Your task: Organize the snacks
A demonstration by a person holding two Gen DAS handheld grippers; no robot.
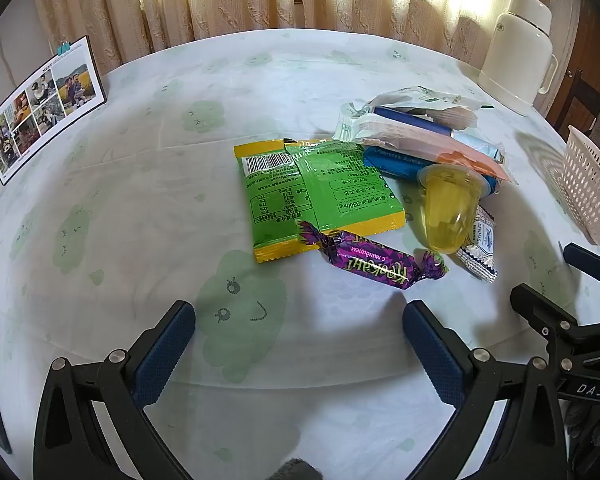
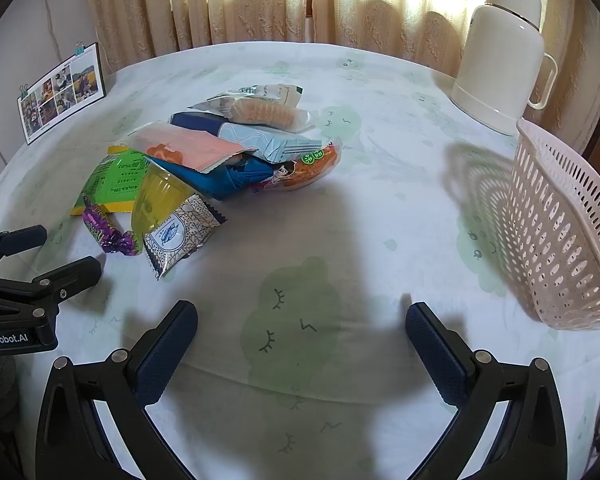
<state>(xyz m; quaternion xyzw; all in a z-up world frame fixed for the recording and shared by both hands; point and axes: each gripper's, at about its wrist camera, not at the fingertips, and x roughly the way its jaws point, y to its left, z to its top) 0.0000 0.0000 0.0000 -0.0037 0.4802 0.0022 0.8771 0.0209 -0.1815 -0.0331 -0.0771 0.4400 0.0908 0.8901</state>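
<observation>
**Both claws wide over a heap of snacks**

Plainly, the left gripper [image 1: 299, 320] and the right gripper [image 2: 301, 320] each hang with blue-padded jaws spread wide and nothing between them, tilted down over bare cloth. Only part of each claw shows in the other's view. Several wrappers in the pile lie under others, so their shapes are hard to make out.

Nearest the left claw lies a purple twist-wrapped candy [image 1: 370, 262], overlapping a flat green-and-yellow foil packet [image 1: 316, 196]. Beside them a clear cup of yellow jelly [image 1: 452, 204] lies tipped, next to a small white patterned sachet [image 2: 182, 234]. Behind are blue, pink and pale wrappers stacked loosely.

A pink perforated plastic basket [image 2: 560, 232] stands well apart to the right. The cloud-printed pale tablecloth [image 2: 340, 240] covers the table; a cream thermos jug [image 2: 500, 52], a photo card [image 1: 40, 108] and beige curtains [image 2: 260, 0] sit behind.
</observation>
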